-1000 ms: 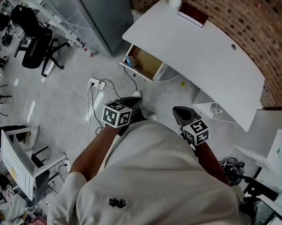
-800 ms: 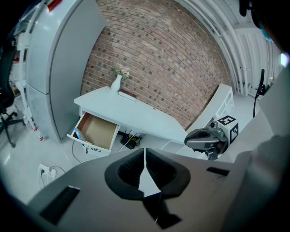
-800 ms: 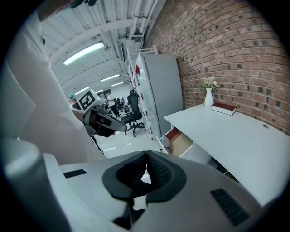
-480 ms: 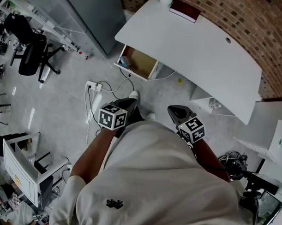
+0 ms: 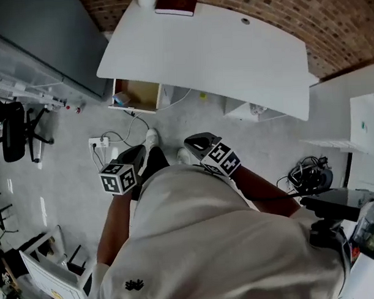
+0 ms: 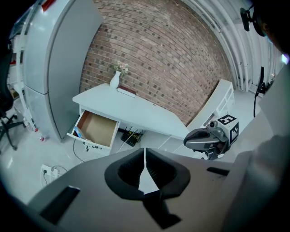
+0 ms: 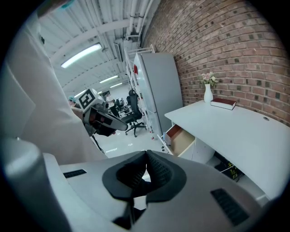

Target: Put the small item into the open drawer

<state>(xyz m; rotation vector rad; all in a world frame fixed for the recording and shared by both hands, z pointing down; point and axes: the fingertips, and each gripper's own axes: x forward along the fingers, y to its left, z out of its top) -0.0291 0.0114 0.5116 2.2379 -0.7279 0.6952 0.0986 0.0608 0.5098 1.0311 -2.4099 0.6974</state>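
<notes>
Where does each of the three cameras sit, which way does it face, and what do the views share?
Head view: on the person's head, facing steeply down at desk and open drawer; shows shirt, arms, left tool, right tool.
Left gripper view: on the left tool, facing along shut jaws toward brick wall; right tool at right.
Right gripper view: on the right tool, facing along shut jaws; left tool and shirt at left.
Shared: all three show desk and open drawer.
</notes>
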